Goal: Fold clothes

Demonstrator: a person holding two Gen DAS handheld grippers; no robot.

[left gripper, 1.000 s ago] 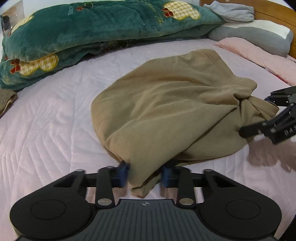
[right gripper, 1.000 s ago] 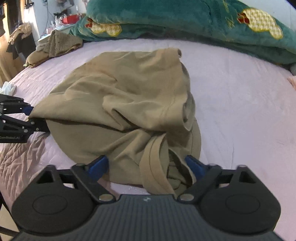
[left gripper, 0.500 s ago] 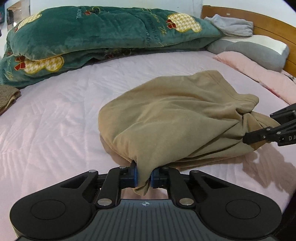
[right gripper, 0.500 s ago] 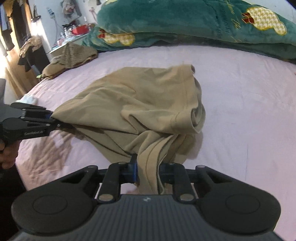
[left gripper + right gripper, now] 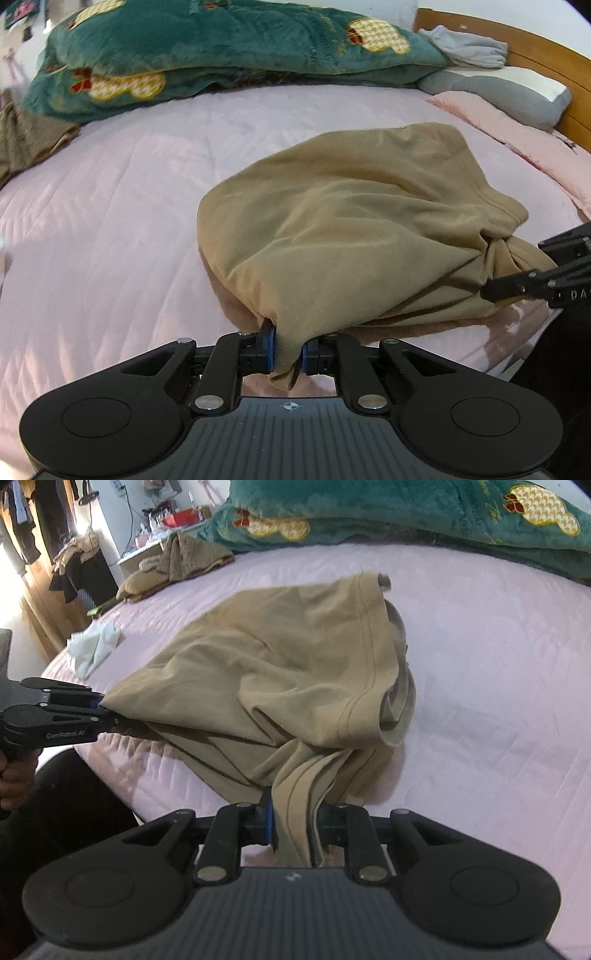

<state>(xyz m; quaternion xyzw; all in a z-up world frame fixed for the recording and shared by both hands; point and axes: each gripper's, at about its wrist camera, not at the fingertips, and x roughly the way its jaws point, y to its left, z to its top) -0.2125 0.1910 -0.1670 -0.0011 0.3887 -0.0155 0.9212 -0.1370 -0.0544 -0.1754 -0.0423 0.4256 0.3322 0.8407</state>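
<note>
A tan garment [image 5: 354,221] lies bunched on the pink bed sheet [image 5: 110,221]; it also shows in the right wrist view [image 5: 280,679]. My left gripper [image 5: 288,354] is shut on one edge of it near the bed's front edge and holds that edge lifted. My right gripper [image 5: 293,830] is shut on a gathered fold at the other end. Each gripper shows in the other's view: the right one at the far right [image 5: 491,291], the left one at the left [image 5: 101,709]. The cloth is stretched between them.
A green blanket [image 5: 221,51] is heaped along the back. Grey and pink pillows [image 5: 509,92] lie by the wooden headboard [image 5: 535,59]. A brown cloth [image 5: 192,557] and a white cloth [image 5: 92,650] lie near the bed's left edge. Bare sheet [image 5: 498,701] lies around the garment.
Both grippers closed on the garment's edges, then lifted and pulled them apart and back toward the bed's front edge, so the cloth is now raised and stretched between them.
</note>
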